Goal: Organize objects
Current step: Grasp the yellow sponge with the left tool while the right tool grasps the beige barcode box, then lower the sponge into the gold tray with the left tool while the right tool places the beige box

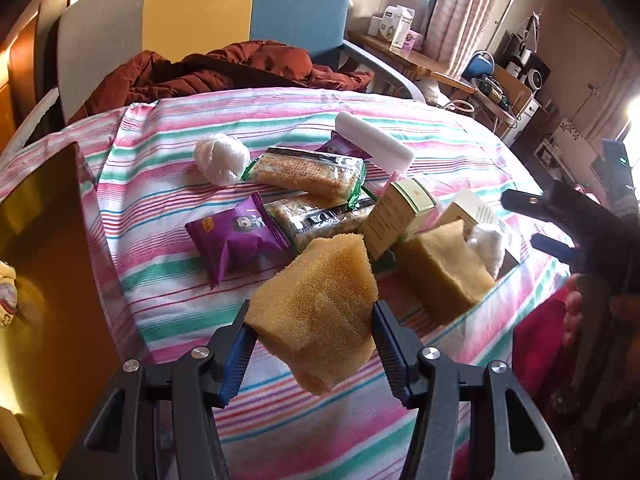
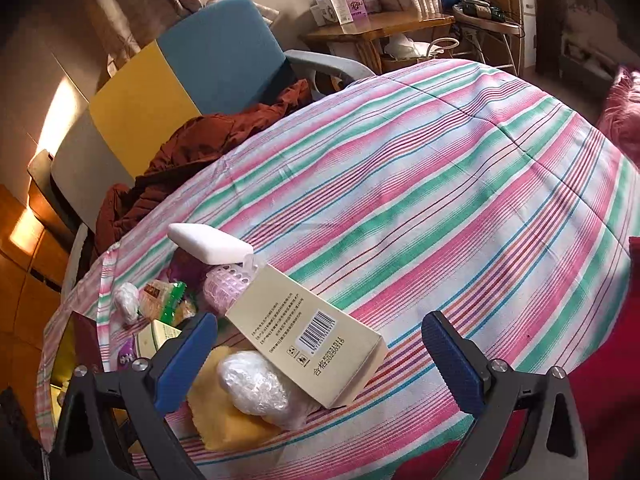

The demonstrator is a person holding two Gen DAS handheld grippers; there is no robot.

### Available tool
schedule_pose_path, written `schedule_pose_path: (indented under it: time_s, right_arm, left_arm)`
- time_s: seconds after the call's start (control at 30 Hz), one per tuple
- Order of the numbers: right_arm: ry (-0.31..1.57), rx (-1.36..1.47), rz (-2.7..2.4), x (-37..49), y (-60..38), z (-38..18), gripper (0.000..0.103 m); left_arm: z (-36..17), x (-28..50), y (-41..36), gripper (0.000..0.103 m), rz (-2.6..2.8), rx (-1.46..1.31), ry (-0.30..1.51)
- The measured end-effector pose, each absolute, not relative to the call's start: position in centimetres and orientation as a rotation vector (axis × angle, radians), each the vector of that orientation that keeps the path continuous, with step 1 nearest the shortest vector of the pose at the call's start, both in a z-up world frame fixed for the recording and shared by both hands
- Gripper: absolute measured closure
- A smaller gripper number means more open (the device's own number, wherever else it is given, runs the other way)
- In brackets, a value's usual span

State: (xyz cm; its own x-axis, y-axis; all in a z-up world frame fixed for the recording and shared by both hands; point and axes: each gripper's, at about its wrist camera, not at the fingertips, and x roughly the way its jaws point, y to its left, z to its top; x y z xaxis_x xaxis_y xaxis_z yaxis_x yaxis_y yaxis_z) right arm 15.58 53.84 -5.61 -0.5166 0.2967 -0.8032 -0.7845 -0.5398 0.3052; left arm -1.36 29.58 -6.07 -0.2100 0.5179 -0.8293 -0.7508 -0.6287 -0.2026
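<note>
The sponge (image 1: 320,316) sits clamped in the left gripper (image 1: 312,344), lifted off the striped cloth (image 1: 160,280). Being soft, it could squirm loose if squeezed unevenly. The right gripper (image 2: 320,360) hangs apart, empty, near the box (image 2: 312,332). Clutter crowds the near left; the far right cloth lies open.
</note>
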Motion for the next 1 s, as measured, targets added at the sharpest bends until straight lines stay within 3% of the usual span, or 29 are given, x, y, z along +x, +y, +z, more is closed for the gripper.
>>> schedule_pose_path:
  time_s: [0.4, 0.57, 1.0]
  right_arm:
    - [0.508, -1.459, 2.054, 9.3, 53.6, -8.4, 0.019]
    - [0.506, -1.503, 2.023, 9.7, 54.3, -9.8, 0.051]
    - [0.408, -1.238, 2.187, 12.2, 50.9, -1.8, 0.052]
  left_arm:
    - [-4.6, 0.0, 27.5, 0.045, 1.892, -1.163, 0.264]
    - [-3.9, 0.1, 26.4, 0.045, 1.906, -1.141, 0.242]
    - [-1.7, 0.2, 23.0, 0.045, 1.963, -1.085, 0.167]
